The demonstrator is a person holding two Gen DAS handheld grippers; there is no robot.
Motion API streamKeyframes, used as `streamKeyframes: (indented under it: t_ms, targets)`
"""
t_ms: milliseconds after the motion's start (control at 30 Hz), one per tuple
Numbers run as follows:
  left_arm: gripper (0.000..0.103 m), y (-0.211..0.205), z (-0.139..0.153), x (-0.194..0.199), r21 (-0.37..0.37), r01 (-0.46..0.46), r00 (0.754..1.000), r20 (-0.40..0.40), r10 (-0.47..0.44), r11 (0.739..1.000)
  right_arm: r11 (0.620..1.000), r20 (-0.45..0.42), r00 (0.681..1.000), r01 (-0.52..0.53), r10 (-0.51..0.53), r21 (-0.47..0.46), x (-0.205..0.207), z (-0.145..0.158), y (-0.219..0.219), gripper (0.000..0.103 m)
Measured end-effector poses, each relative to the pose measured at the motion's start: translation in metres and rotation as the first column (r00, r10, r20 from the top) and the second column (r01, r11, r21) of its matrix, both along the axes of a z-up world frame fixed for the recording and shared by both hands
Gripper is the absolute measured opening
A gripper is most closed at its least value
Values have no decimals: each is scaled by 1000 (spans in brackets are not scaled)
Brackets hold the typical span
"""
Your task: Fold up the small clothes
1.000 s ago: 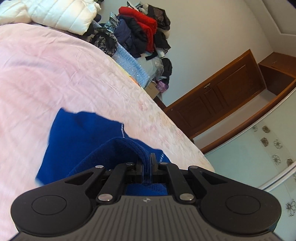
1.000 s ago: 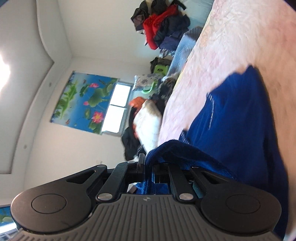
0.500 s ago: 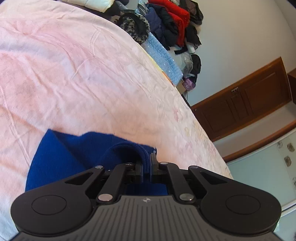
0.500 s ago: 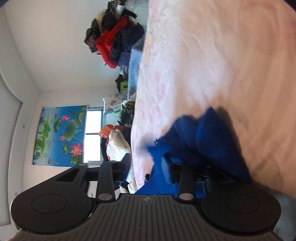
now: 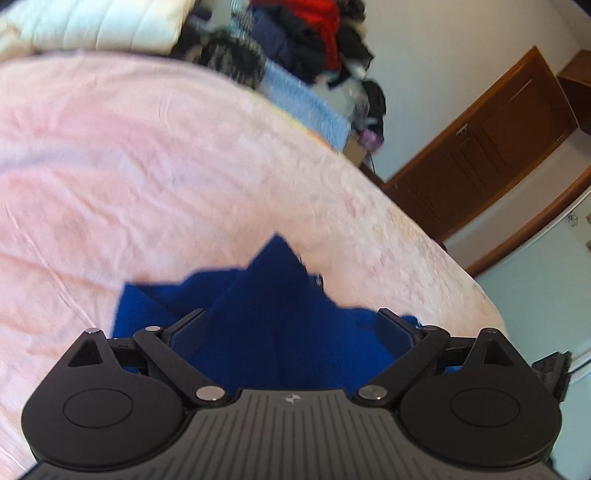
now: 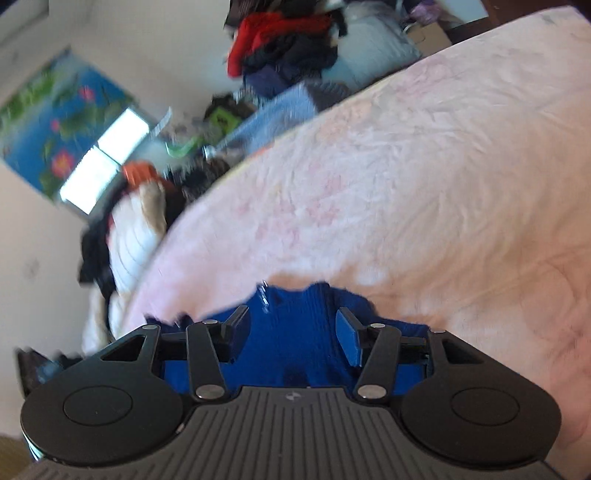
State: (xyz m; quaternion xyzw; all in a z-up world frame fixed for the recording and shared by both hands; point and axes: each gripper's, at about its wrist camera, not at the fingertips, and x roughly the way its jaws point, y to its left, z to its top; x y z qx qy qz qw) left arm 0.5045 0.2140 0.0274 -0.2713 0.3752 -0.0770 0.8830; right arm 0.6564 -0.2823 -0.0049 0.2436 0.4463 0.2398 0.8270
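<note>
A blue fleece garment [image 5: 273, 314] is laid on the pink bedspread [image 5: 147, 177], bunched, with 1 peak pointed to the far side. The left gripper [image 5: 291, 325] is spread wide over it, nothing gripped. The right gripper [image 6: 291, 332] is also opened, low above the soft cloth.

blue garment [image 5: 280, 317]: 1 | tools: 2 | pink bedspread [image 5: 147, 184]: 1 | clothes pile [image 5: 310, 33]: 1

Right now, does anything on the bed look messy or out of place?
Yes. The blue garment lies bunched on the pink bedspread, one corner peaking up rather than flat. Both grippers are open above it.
</note>
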Motion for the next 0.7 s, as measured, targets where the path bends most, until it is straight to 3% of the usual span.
streamKeyframes:
  t_ms: [167,233,333,400,467,500,533,600,667,700]
  targets:
    - [97,-7,6,8,147,-51,999,18,49,988,994,5,998,-65,65,-90,6,0,16,52]
    - [96,-12,4,16,221,-35,999,18,32,975,993,-5,997,-82,82,-87,8,-2,18,52]
    - [96,-22,-3,27,252,20,1000,-10,-18,967,994,-9,996,-87,86,-72,12,-3,16,53]
    - [96,-31,-8,34,288,43,999,-17,-40,957,995,-8,997,-82,81,-65,13,-4,13,49]
    - [96,-41,-13,41,338,56,998,-24,-51,940,994,-1,997,-80,80,-78,13,-5,11,35]
    - [85,-45,-16,45,362,63,998,-37,-53,930,993,-2,997,-80,80,-85,12,-6,9,31]
    - [57,-49,-20,49,372,77,997,-58,-60,925,993,-1,997,-82,82,-89,13,-7,7,20]
    - [29,-56,-27,54,382,118,991,-100,-86,917,996,-3,997,-73,73,-60,11,-10,1,14]
    - [25,-61,-26,53,402,121,992,-91,-92,908,997,9,997,-73,74,-39,8,-10,-3,11]
    - [17,-62,-26,52,402,126,991,-90,-97,907,997,20,997,-68,69,-37,6,-9,-4,10]
